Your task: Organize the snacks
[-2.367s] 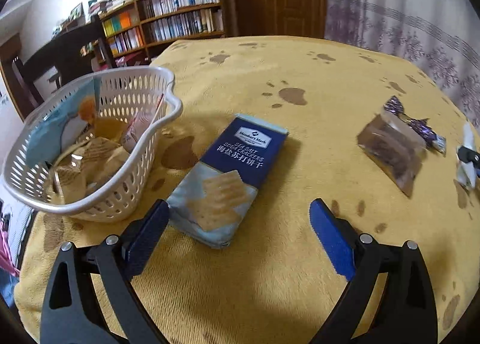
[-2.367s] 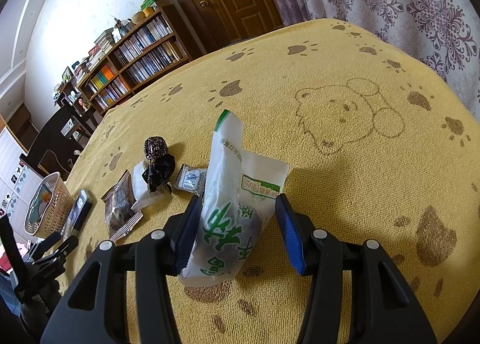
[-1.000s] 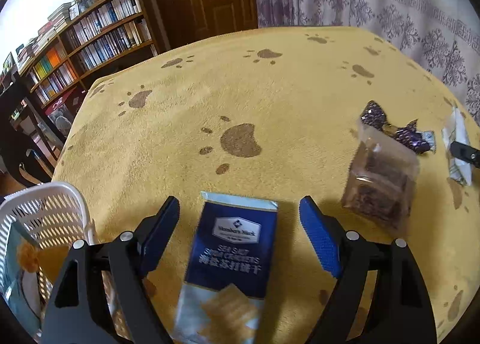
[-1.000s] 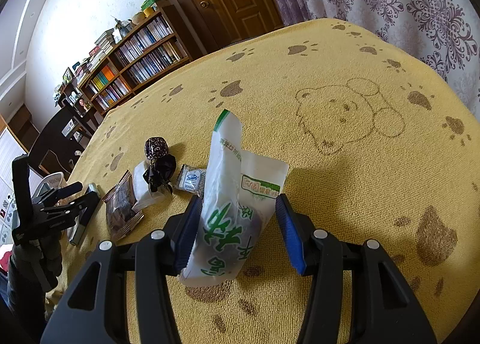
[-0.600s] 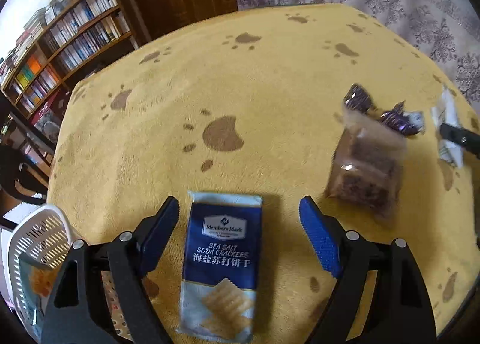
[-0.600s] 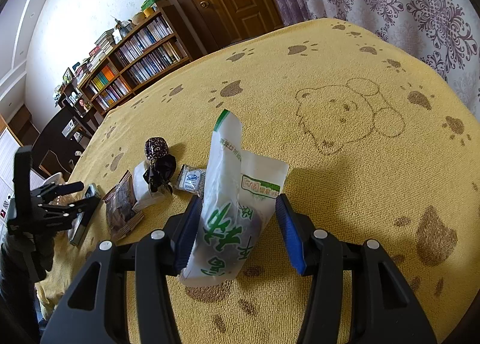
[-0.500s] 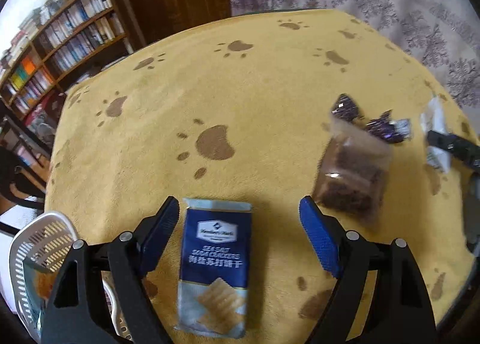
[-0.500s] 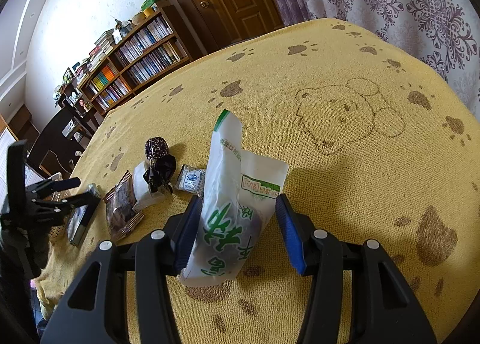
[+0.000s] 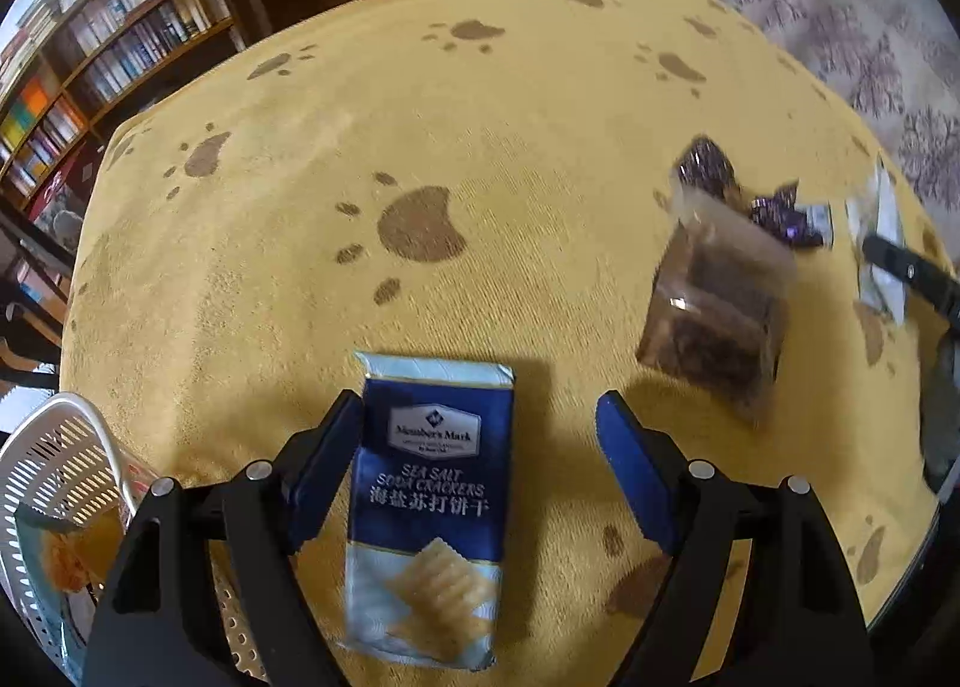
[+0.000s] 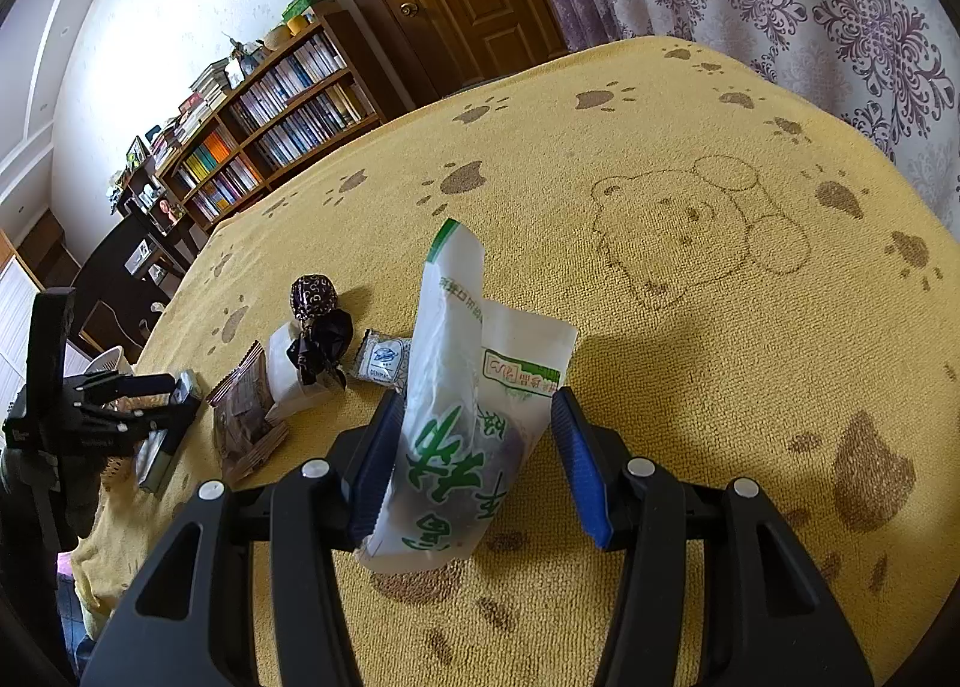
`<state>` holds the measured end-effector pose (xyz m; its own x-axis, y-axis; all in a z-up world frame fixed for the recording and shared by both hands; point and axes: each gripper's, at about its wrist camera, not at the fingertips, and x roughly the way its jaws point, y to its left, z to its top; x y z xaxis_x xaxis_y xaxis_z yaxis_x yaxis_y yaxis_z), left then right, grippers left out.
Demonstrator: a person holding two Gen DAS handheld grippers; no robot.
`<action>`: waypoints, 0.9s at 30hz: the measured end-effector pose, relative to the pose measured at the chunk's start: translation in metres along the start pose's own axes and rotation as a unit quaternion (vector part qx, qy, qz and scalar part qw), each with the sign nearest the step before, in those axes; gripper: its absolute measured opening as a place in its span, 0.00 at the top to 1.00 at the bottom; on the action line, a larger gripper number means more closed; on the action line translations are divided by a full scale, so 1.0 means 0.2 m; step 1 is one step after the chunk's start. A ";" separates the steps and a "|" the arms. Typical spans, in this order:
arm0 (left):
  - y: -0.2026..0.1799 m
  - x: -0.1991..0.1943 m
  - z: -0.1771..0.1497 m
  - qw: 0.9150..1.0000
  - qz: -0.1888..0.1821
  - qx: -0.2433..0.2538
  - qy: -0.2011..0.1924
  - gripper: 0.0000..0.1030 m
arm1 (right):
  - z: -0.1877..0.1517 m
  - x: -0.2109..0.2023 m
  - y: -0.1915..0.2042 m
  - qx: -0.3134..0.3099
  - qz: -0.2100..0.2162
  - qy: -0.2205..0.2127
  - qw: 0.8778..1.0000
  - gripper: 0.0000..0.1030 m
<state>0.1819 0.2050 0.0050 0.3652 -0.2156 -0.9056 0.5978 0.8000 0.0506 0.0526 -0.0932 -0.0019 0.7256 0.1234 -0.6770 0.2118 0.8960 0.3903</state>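
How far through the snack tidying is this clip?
Partway. The white basket already holds some packets. The open left gripper straddles the cracker pack; the open right gripper brackets the white-green bag. The brown packet and candies remain.

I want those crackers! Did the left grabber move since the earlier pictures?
Yes. The left gripper swung away from the white basket and now sits over the cracker pack, jaws open on either side of it.

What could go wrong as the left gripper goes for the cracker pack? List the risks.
1. The left gripper is open but off-centre: its left finger sits at the cracker pack's edge and may push it rather than straddle it.
2. The basket sits close beside; a sideways swing could knock it.
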 end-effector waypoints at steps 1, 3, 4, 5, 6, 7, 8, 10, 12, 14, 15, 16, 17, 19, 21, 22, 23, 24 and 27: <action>0.00 0.00 0.00 1.000 0.000 0.001 0.001 0.21 | 0.00 0.00 0.00 0.000 0.000 0.000 1.000 0.50; -0.02 -0.01 -0.01 1.000 -0.004 0.002 0.004 0.21 | 0.00 0.00 0.00 0.000 0.000 0.000 1.000 0.50; -0.03 -0.01 -0.02 1.000 -0.010 0.001 0.005 0.21 | 0.00 0.00 0.00 0.000 0.000 0.000 1.000 0.50; -0.05 -0.03 -0.04 1.000 -0.022 -0.002 0.006 0.21 | 0.00 0.00 0.00 0.000 0.000 0.000 1.000 0.50; -0.07 -0.03 -0.05 1.000 -0.030 -0.001 0.006 0.21 | 0.00 0.00 0.00 0.001 0.001 0.000 1.000 0.50; -0.10 -0.05 -0.08 0.999 -0.041 0.006 0.004 0.21 | 0.00 0.00 0.00 0.000 0.001 0.000 1.000 0.50; -0.15 -0.07 -0.12 0.999 -0.052 0.018 0.000 0.21 | 0.00 -0.01 0.00 0.001 0.001 0.000 1.000 0.50; -0.22 -0.10 -0.19 0.997 -0.058 0.040 -0.005 0.21 | 0.00 -0.01 0.00 0.001 0.001 0.000 1.000 0.50; -0.28 -0.14 -0.26 0.996 -0.058 0.063 -0.019 0.21 | 0.00 -0.01 0.00 0.001 0.001 0.000 1.000 0.50; -0.30 -0.19 -0.33 0.995 -0.036 0.078 -0.047 0.21 | 0.00 -0.01 0.01 0.000 0.001 -0.001 1.000 0.50; -0.29 -0.21 -0.34 0.995 -0.024 0.082 -0.059 0.21 | 0.00 -0.01 0.00 0.001 0.001 -0.001 1.000 0.50; -0.27 -0.22 -0.36 0.994 -0.008 0.087 -0.070 0.21 | 0.00 -0.01 0.00 0.001 0.001 -0.001 1.000 0.50; -0.24 -0.23 -0.38 0.993 0.012 0.091 -0.075 0.21 | 0.00 -0.01 0.00 0.001 0.001 -0.001 1.000 0.50; -0.18 -0.21 -0.39 0.994 0.024 0.088 -0.067 0.21 | 0.00 -0.01 0.00 0.001 0.001 -0.001 1.000 0.50; -0.16 -0.22 -0.40 0.992 0.020 0.102 -0.077 0.21 | 0.00 -0.01 0.00 0.000 0.001 -0.001 1.000 0.50; -0.16 -0.22 -0.41 0.991 0.019 0.108 -0.076 0.21 | 0.00 -0.01 0.00 0.001 0.001 -0.001 1.000 0.50; -0.16 -0.22 -0.41 0.991 0.014 0.112 -0.077 0.21 | 0.00 -0.01 0.01 0.001 0.001 -0.001 1.000 0.50; -0.16 -0.22 -0.41 0.990 0.009 0.114 -0.077 0.21 | 0.00 -0.01 0.00 0.001 0.001 -0.001 1.000 0.50; -0.16 -0.22 -0.43 0.989 -0.021 0.128 -0.068 0.21 | 0.00 -0.01 0.00 0.001 0.002 -0.001 1.000 0.50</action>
<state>0.0858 0.2366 0.0071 0.4191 -0.3332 -0.8446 0.7691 0.6247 0.1351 0.0508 -0.0933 -0.0007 0.7276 0.1259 -0.6743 0.2107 0.8945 0.3943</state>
